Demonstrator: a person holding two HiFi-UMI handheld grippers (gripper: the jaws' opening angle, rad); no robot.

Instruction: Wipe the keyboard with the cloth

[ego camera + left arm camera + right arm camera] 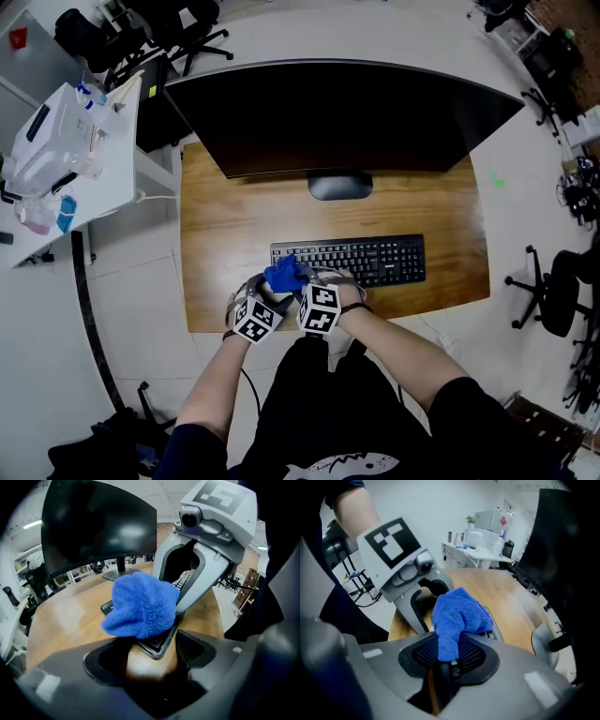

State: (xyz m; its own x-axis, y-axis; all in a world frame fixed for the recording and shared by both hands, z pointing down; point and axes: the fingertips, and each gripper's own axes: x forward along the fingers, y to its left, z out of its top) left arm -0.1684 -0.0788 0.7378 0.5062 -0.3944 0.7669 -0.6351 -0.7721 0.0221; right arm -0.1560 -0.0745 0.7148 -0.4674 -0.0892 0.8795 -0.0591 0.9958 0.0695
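Carrying everything, the wooden desk (225, 234) holds a black monitor (347, 117) along its far edge and a black keyboard (375, 260) near its front edge. The left gripper (150, 656) gapes wide over the keyboard's left corner. The right gripper (447, 654) pinches the blue cloth (284, 275) there.

Wears a dark short-sleeved top (441, 412), white print at 6 o'clock. Shows a grey moulded left gripper (152, 651) and right gripper (449, 660), each bearing a white cube (321, 309) with black square markers above a round black lens (188, 518), with black mesh-textured pads (424, 656) inside the right one.
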